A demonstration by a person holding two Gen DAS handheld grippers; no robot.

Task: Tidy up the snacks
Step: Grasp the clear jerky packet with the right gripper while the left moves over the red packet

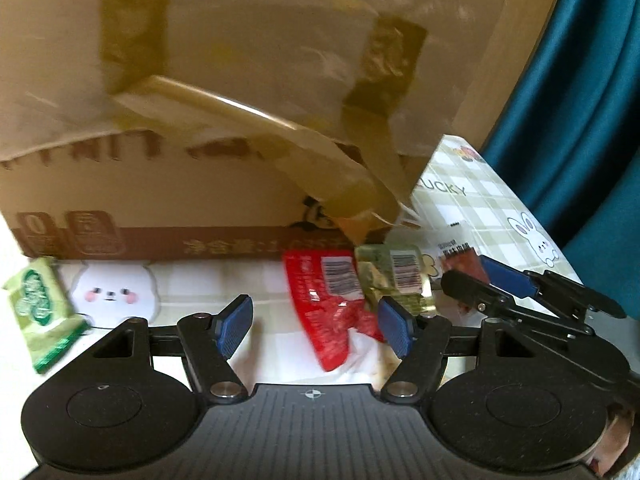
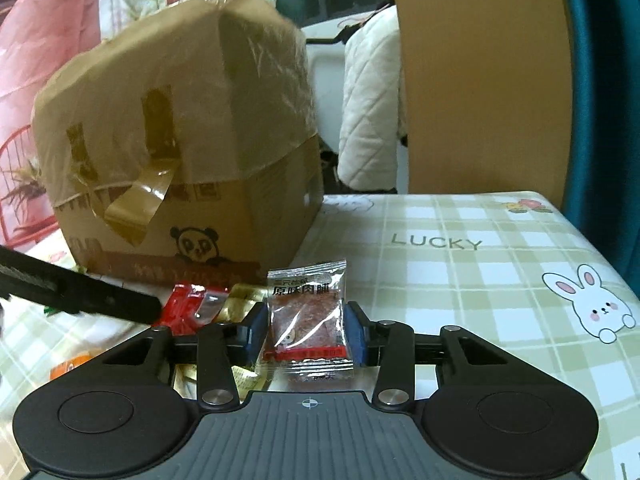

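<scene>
R gripper [image 2: 306, 330] has jaws clenched on a clear jerky packet [image 2: 306, 320], held upright just above the checked worktop [image 2: 460, 280]. L gripper [image 1: 316, 320] jaws released, nothing between, over a red snack pack [image 1: 332, 304] w/ a gold-green pack [image 1: 394, 280] beside it, near the cardboard box [image 1: 200, 120].

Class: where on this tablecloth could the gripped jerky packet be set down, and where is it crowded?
Free: the checked cloth right of the cardboard box, around LUCKY and the rabbit print. Crowded: before the box, where the red packet and green-gold packet lie.
</scene>
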